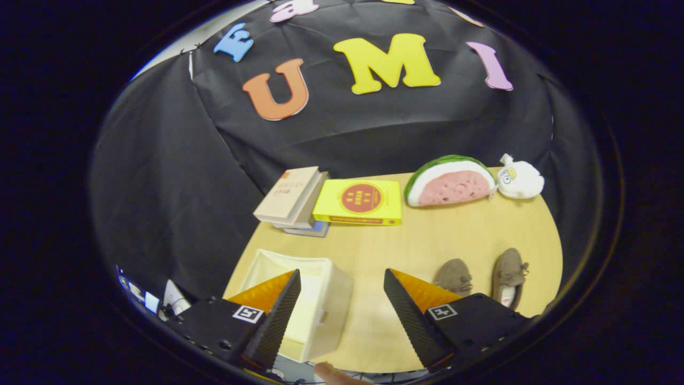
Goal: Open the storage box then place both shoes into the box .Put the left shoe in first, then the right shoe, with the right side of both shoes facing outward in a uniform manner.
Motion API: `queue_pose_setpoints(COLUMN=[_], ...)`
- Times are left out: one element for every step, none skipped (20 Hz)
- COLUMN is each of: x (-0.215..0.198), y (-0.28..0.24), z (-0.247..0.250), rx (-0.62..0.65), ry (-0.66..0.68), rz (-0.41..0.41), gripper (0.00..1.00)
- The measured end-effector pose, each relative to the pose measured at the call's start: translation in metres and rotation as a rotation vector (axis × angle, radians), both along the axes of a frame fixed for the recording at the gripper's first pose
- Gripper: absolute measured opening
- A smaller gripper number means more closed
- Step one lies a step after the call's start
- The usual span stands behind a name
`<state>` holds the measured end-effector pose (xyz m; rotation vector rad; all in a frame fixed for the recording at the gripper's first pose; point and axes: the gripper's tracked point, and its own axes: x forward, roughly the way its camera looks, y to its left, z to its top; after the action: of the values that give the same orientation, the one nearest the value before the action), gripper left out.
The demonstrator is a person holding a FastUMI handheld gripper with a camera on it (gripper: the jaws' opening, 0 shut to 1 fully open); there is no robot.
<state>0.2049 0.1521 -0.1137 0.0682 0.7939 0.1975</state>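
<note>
The gripper [342, 278] is held wide apart above the table [406, 240]. The storage box [320, 299] is seen behind its left finger, two shoes [483, 278] beside its right; books [331, 200] and plush toys [470, 181] are ranged beyond.

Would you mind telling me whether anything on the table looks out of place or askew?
Only slightly: the top book sits skewed on its stack. The shoes, box and open gripper look fine.

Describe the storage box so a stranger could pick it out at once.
Start at the round wooden table. The storage box sits at its near edge, partly behind one finger of the open gripper, with the two brown shoes off to the other side. It is the only pale, square-sided, open-topped container there.
</note>
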Motion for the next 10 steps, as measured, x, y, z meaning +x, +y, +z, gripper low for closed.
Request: queue_pose_setpoints(x=[0.002,0.005,0.006,0.007,0.008,0.008,0.007,0.007,0.005,0.003], y=[-0.018,-0.035,-0.05,-0.063,-0.076,-0.089,-0.103,-0.117,-0.129,-0.14], z=[-0.01,-0.02,-0.029,-0.04,-0.051,-0.065,-0.076,-0.086,-0.097,-0.109], rx=[-0.046,-0.088,-0.121,-0.143,-0.159,-0.179,-0.209,-0.238,-0.268,-0.294], ry=[0.011,0.019,0.029,0.044,0.064,0.09,0.113,0.129,0.149,0.169], rz=[-0.015,-0.029,-0.041,-0.056,-0.072,-0.081,-0.086,-0.094,-0.095,-0.094], gripper=[0.95,0.95,0.95,0.95,0.95,0.95,0.95,0.95,0.95,0.95])
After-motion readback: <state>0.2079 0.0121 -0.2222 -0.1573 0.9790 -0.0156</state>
